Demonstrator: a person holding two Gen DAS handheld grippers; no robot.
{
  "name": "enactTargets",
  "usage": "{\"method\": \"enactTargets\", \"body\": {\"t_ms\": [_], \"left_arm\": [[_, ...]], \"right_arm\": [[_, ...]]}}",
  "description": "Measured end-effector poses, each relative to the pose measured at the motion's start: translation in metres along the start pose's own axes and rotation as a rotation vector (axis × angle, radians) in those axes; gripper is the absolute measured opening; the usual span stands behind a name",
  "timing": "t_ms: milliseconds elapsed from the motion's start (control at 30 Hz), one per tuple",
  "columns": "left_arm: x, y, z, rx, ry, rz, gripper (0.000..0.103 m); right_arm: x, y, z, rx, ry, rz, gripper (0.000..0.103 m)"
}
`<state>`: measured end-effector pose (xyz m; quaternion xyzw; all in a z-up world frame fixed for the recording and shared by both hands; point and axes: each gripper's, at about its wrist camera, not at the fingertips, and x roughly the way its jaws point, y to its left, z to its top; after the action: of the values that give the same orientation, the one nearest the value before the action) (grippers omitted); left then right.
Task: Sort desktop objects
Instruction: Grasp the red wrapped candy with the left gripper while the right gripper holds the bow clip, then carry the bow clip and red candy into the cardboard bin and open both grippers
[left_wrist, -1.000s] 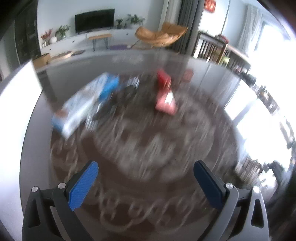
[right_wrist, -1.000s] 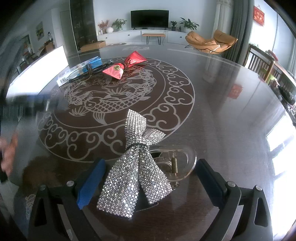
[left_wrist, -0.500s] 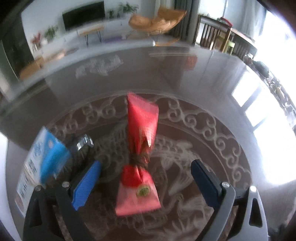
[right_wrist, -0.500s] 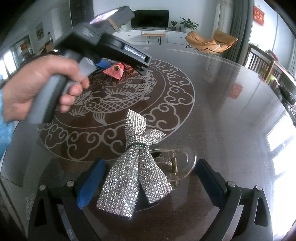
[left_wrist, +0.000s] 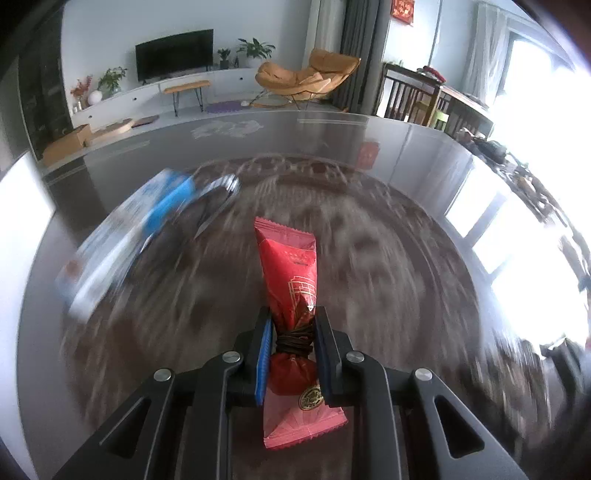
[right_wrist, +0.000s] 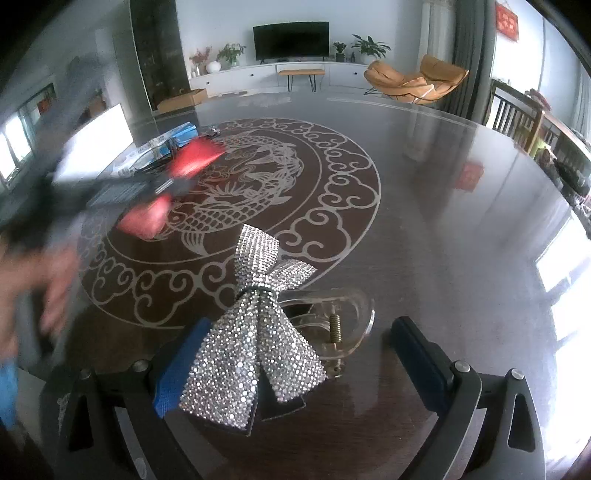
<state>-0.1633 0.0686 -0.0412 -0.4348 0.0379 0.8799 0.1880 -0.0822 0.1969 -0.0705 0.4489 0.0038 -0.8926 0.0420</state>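
My left gripper (left_wrist: 290, 334) is shut on a red tied pouch (left_wrist: 291, 273), pinching its bound neck and holding it above the table; it shows blurred in the right wrist view (right_wrist: 173, 184). My right gripper (right_wrist: 295, 354) is open around a rhinestone bow hair clip (right_wrist: 255, 332) with a clear plastic claw (right_wrist: 340, 317), which lies on the table between its fingers. A blue and white box (left_wrist: 133, 236) and a dark metal tool (left_wrist: 218, 199) lie at the far left.
The dark round glass table (right_wrist: 443, 221) carries a pale dragon inlay (right_wrist: 258, 177). A white panel (right_wrist: 99, 140) stands at its left edge. The person's hand (right_wrist: 33, 291) is blurred at the left.
My left gripper has closed on the red pouch and lifted it from the table, moving fast. My right gripper has stayed open around the bow clip.
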Motion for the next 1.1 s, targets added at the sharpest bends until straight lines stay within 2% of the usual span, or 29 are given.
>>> {"method": "enactTargets", "body": {"t_ms": [100, 200, 233, 267, 300, 333, 467, 600, 667, 733, 833, 867, 1000, 1100], "left_arm": [[-0.039, 0.002, -0.034, -0.031, -0.027, -0.02, 0.021], [-0.077, 0.009, -0.058, -0.075, -0.063, -0.048, 0.021], [-0.091, 0.01, -0.063, -0.083, -0.08, -0.053, 0.021], [-0.103, 0.011, -0.066, -0.088, -0.096, -0.053, 0.021], [-0.115, 0.014, -0.068, -0.093, -0.112, -0.054, 0.021], [-0.127, 0.017, -0.07, -0.099, -0.123, -0.053, 0.021], [-0.173, 0.045, -0.072, -0.143, -0.166, -0.063, 0.021], [-0.228, 0.102, -0.074, -0.224, -0.225, -0.029, 0.021], [-0.244, 0.135, -0.073, -0.262, -0.234, 0.011, 0.021], [-0.256, 0.174, -0.075, -0.294, -0.231, 0.093, 0.021], [-0.265, 0.231, -0.086, -0.372, -0.195, 0.18, 0.021], [-0.265, 0.247, -0.09, -0.397, -0.179, 0.201, 0.021], [-0.259, 0.298, -0.116, -0.496, -0.102, 0.252, 0.021], [-0.245, 0.319, -0.134, -0.538, -0.031, 0.286, 0.021]], "right_arm": [[0.001, 0.0, 0.0, -0.005, 0.004, 0.008, 0.101], [-0.001, 0.0, 0.001, -0.018, -0.01, 0.08, 0.099], [-0.002, -0.001, 0.002, -0.016, -0.013, 0.085, 0.092], [-0.003, -0.002, 0.003, -0.012, -0.022, 0.076, 0.07], [-0.005, -0.003, 0.005, -0.006, -0.032, 0.074, 0.056], [-0.005, -0.003, 0.006, -0.001, -0.034, 0.075, 0.05], [-0.009, 0.003, 0.01, 0.002, -0.025, 0.037, 0.049], [-0.029, 0.028, 0.026, -0.023, -0.064, 0.088, 0.049], [-0.042, 0.058, 0.043, -0.048, -0.095, 0.152, 0.049], [-0.054, 0.094, 0.059, -0.07, -0.121, 0.234, 0.049], [-0.073, 0.166, 0.081, -0.13, -0.151, 0.38, 0.049], [-0.079, 0.202, 0.088, -0.167, -0.153, 0.441, 0.049], [-0.082, 0.302, 0.096, -0.285, -0.112, 0.581, 0.05], [-0.072, 0.373, 0.094, -0.388, -0.061, 0.619, 0.05]]}}
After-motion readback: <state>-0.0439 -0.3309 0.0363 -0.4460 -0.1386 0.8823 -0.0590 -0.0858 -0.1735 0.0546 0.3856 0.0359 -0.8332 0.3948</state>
